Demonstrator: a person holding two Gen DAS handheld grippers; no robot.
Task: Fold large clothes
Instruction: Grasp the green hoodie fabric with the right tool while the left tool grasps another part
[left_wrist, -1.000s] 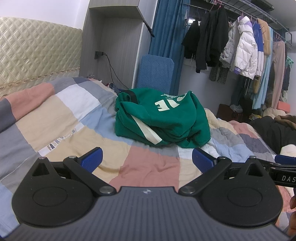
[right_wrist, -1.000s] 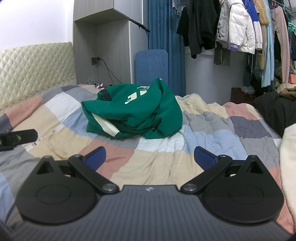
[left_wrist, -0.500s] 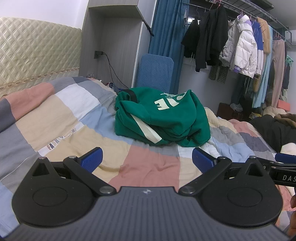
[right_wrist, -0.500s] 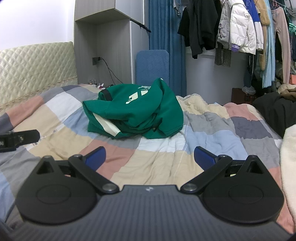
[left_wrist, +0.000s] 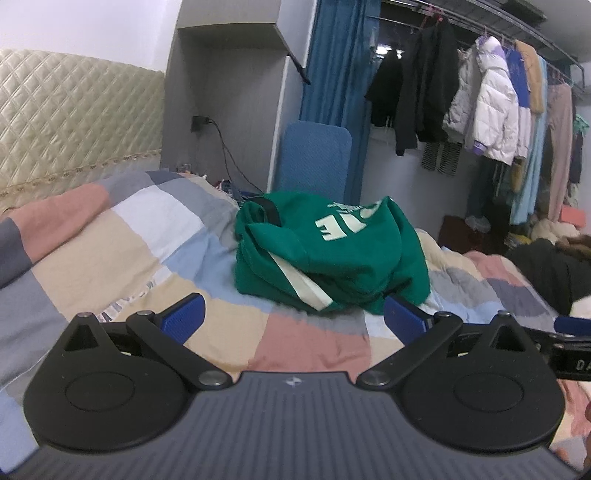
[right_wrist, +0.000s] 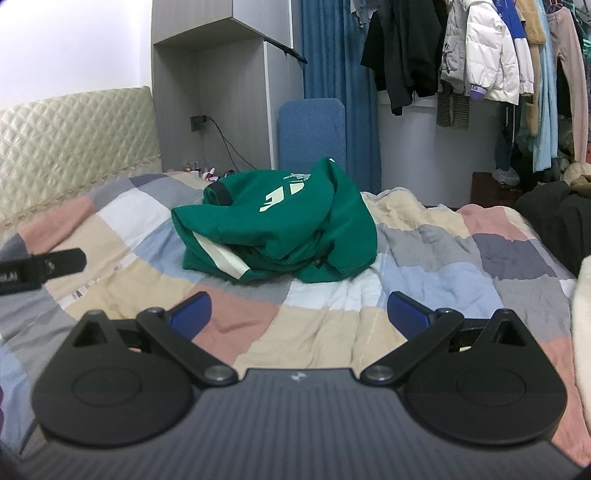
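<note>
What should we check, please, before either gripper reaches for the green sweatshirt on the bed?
1. Left gripper open and holding nothing: ok, its jaws stand wide apart.
2. Right gripper open and holding nothing: ok, its jaws stand wide apart.
3. Green sweatshirt in front of both grippers, apart from them: ok, it lies crumpled in a heap on the patchwork quilt.
4. Quilt between the grippers and the sweatshirt bare: ok in both views.
5. Sleeves, hem and collar findable for a grasp: not ok, the heap hides most of them; only a cream stripe and a black trim show.
6. Sweatshirt right side out: cannot tell.
</note>
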